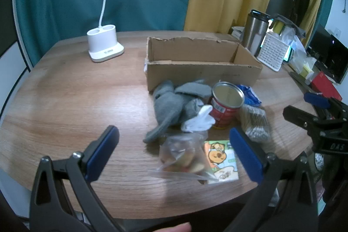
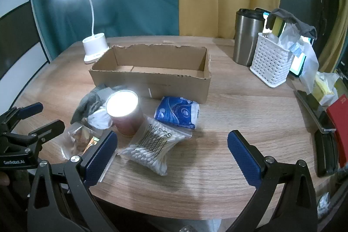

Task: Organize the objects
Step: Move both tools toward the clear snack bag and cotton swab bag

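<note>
Both my grippers hang wide apart and empty: the left gripper [image 1: 174,153] over the clear snack bag [image 1: 184,156], the right gripper [image 2: 173,149] just above the cotton swab bag [image 2: 152,149]. Ahead of both sits the open cardboard box [image 2: 152,71], with nothing visible inside. The swab bag looks light, soft and slippery, so I'd pinch its sealed top edge. The red can [image 1: 225,105] is rigid, probably heavier; I'd grip across its sides. The gray socks [image 1: 171,105] squash anywhere.
</note>
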Available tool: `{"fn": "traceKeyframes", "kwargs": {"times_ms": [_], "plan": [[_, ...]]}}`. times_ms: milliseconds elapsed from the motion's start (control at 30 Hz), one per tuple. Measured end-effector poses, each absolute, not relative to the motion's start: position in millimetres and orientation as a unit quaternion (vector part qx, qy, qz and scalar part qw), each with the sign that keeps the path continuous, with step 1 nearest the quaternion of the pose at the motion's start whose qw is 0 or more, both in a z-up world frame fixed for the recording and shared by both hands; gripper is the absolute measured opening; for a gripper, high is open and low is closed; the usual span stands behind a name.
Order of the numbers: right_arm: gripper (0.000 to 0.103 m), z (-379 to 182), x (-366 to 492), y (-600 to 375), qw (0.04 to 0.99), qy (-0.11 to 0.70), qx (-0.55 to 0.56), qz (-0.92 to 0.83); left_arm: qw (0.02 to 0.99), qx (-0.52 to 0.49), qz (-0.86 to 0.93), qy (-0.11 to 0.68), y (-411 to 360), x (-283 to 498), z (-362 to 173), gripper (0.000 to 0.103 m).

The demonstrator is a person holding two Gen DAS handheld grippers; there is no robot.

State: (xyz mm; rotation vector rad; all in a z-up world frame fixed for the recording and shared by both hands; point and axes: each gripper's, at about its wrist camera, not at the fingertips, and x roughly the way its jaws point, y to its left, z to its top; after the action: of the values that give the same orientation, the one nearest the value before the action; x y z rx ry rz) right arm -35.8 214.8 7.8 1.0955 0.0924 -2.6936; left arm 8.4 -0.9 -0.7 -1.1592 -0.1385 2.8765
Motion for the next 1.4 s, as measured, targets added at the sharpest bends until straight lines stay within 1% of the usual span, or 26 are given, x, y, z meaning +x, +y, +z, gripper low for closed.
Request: {"fn": "traceKeyframes", "kwargs": {"times_ms": [833, 1400], "plan": [[0.103, 6.5, -38.6, 212.3, 0.112, 0.035, 0.378, -0.918, 0.021, -0.377, 0.925, -0.048, -6.0, 6.7, -3.2, 0.102], [0.103, -4.9, -46.1, 206.5, 0.113, 0.037, 0.392, -0.912, 0.027, -0.396, 0.916, -0.054, -13.1, -0.8, -17.4, 0.102]]}}
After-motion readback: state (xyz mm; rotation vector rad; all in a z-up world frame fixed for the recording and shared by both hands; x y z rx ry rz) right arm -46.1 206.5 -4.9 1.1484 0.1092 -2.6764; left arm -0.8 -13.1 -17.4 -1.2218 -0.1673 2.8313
